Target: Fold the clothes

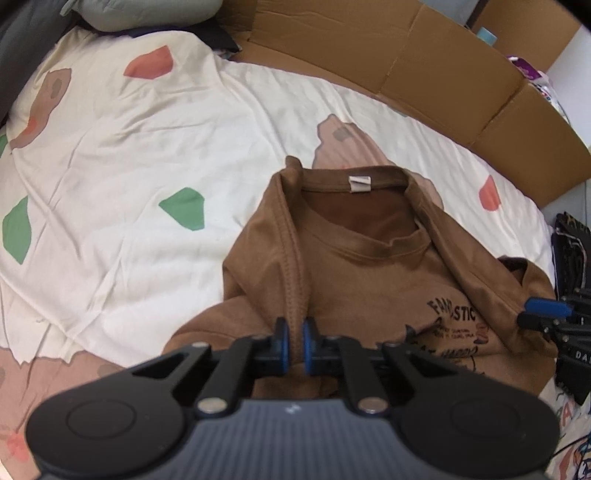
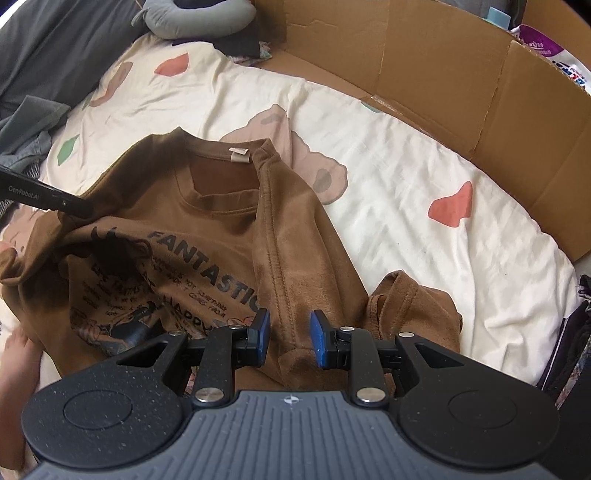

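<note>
A brown T-shirt with black "FANTASTIC" print lies face up on the bed, collar away from me and both side edges folded inward. My left gripper is shut on the raised seam fold along the shirt's left side. In the right wrist view that gripper reaches in from the left edge over the shirt. My right gripper clamps the thick fold at the right sleeve seam, its blue pads pressed against the cloth. Seen from the left wrist, the right gripper holds the shirt's right edge.
The cream bed sheet carries green, red and tan patches. A flattened cardboard box wall rings the far and right side. Grey pillows lie at the top left, dark clothes at the right edge. A person's bare skin shows low left.
</note>
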Available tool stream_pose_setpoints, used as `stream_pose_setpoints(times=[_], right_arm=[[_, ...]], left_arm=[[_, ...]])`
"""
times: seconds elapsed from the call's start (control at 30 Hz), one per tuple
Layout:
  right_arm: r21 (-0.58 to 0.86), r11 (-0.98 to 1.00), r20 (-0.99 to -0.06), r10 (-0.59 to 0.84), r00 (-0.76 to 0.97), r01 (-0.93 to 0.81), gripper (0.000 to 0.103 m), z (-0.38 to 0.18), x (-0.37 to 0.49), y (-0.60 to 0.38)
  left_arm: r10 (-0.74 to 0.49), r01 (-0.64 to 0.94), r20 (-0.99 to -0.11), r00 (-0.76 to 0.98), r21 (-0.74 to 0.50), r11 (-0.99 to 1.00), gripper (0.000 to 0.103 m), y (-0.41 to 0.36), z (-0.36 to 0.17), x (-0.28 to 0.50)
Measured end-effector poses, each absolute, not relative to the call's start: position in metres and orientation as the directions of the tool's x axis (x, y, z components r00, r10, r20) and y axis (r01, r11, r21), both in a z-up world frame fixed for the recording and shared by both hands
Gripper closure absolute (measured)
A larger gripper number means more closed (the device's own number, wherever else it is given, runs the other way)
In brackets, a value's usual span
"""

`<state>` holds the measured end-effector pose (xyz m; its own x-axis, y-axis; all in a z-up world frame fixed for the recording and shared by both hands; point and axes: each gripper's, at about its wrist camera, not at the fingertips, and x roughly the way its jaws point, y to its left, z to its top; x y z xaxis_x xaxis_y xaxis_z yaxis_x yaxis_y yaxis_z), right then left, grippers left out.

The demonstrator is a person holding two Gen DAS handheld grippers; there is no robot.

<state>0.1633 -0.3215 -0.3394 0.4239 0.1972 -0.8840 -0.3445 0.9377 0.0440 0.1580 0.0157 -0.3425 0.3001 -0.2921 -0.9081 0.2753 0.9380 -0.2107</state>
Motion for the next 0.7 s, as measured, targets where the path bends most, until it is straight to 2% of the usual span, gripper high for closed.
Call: stream_pose_setpoints(times=[0.37,0.53,0.7], right_arm=[[0.006,0.932,-0.909,0.156,0.387,-0.363,0.078,-0.352,0.166,-0.317],[-0.004,0.924,-0.907,0.158,0.391,-0.381,0.093,-0.352,0.164,-0.313],[-0.062,0.915,-0.889,0.131,0.439,-0.398,0.095,-0.344,0.159,-0.31]], left_arm=[[-0.298,0.284,-0.907,0.299,-0.213,0.935,0.095,0.016,-0.342,0.157],[-0.299,0.29,-0.906,0.299,-0.212,0.933,0.095,0.016,-0.342,0.157],[-0.301,0.29,-0.906,0.298,-0.215,0.933,0.095,0.017,-0.342,0.157]])
